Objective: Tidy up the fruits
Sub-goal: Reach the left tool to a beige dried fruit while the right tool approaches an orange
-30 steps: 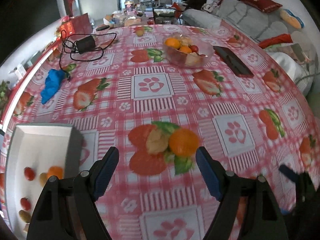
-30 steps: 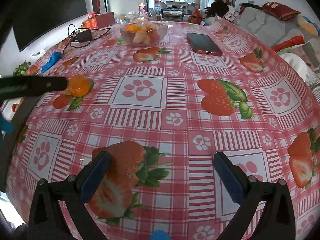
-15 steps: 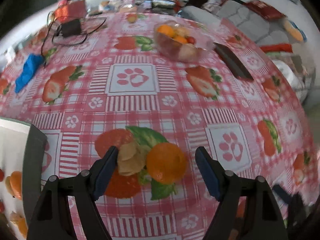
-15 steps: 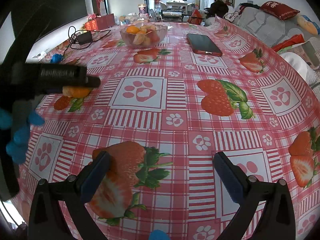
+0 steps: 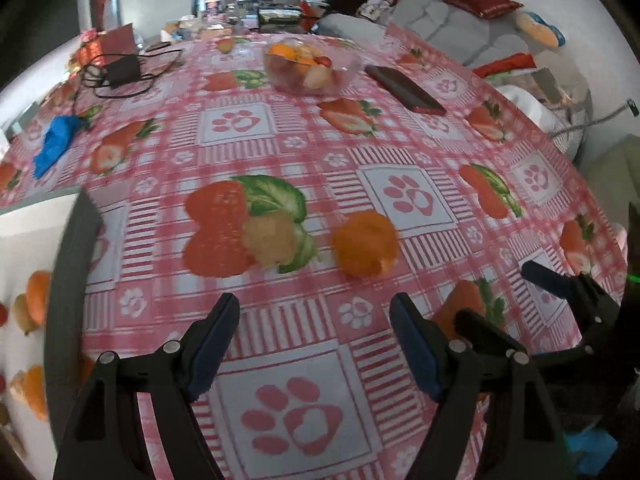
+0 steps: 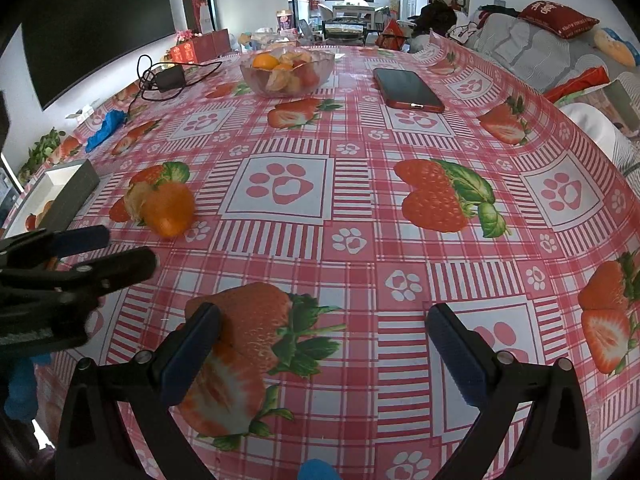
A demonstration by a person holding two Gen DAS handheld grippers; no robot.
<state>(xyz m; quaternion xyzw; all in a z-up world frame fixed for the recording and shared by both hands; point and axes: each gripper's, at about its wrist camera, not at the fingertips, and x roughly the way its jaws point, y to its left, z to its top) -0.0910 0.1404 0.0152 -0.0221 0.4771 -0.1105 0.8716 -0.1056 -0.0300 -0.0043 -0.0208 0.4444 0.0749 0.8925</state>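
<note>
An orange (image 5: 366, 242) and a pale yellow fruit (image 5: 274, 239) lie apart on the strawberry-print tablecloth, just ahead of my open, empty left gripper (image 5: 314, 320). They also show in the right wrist view: the orange (image 6: 168, 208) and the pale fruit (image 6: 134, 199) behind it. A white tray with a grey rim (image 5: 70, 280) at the left holds several small fruits. A clear bowl (image 5: 310, 70) of fruit stands at the far side. My right gripper (image 6: 322, 322) is open and empty over a printed strawberry; it shows at the right of the left wrist view (image 5: 500, 312).
A dark phone (image 5: 404, 90) lies right of the bowl. A black charger with cable (image 5: 122, 70) and a blue cloth (image 5: 56, 144) are at the far left. The table's right edge drops off toward a sofa (image 6: 532, 52).
My left gripper has pulled back from the two fruits, which were between its fingers. The orange now lies farther right, apart from the pale fruit. The right gripper has not moved.
</note>
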